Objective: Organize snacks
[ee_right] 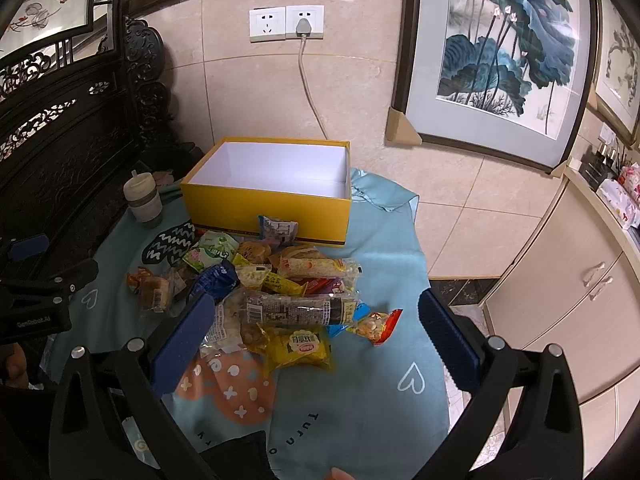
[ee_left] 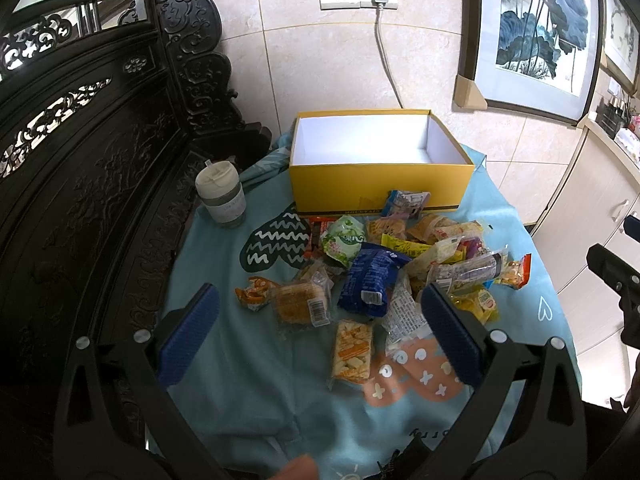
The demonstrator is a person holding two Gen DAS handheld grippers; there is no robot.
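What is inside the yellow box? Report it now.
The yellow box shows only bare white walls and floor in both views; no snack has gone in. Its front wall hides the nearest strip of floor. One small blue packet leans against the outside front.

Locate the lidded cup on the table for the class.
The lidded cup stands at the table's left edge in both views, left of the yellow box and beside the dark carved furniture.
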